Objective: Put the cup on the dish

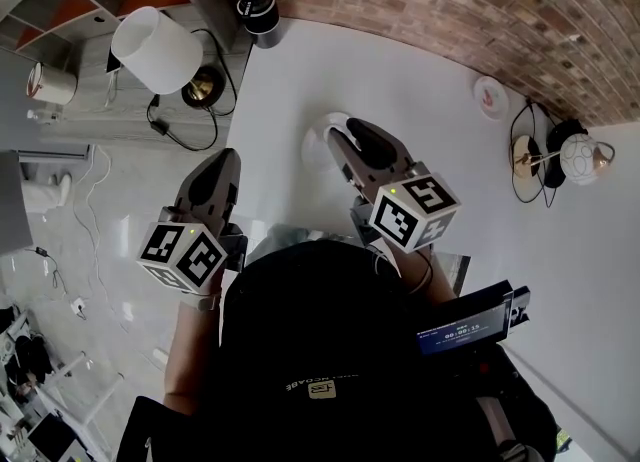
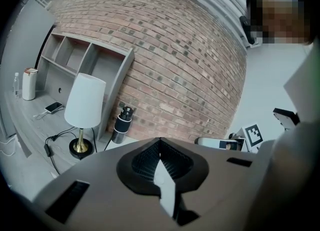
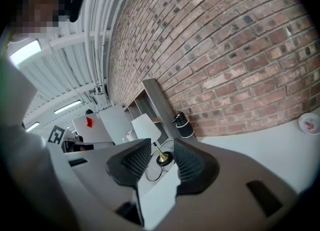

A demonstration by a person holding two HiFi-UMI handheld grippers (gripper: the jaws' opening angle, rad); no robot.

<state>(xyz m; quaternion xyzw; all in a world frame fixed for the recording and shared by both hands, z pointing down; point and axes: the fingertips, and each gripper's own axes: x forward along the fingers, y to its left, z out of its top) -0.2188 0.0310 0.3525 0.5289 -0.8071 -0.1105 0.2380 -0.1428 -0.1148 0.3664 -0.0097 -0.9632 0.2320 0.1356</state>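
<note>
A small white dish [image 1: 490, 96] with a red mark lies on the white table [image 1: 300, 70] at the far right, near the brick wall; it also shows at the right edge of the right gripper view as the dish [image 3: 310, 123]. A white rounded thing [image 1: 322, 140], perhaps the cup, peeks out beside my right gripper [image 1: 346, 132], mostly hidden by it. My right gripper [image 3: 159, 149] stands open with nothing between its pads. Left of the table's edge, over the floor, my left gripper [image 1: 226, 158] is shut and empty, and the left gripper [image 2: 160, 143] points toward the wall.
A black cylinder [image 1: 257, 5] stands at the table's far left corner. A white-shaded lamp [image 1: 155, 50] sits on the low shelf to the left. A globe lamp [image 1: 580, 158] with cables stands at the right. A device with a lit screen [image 1: 463, 330] is near my body.
</note>
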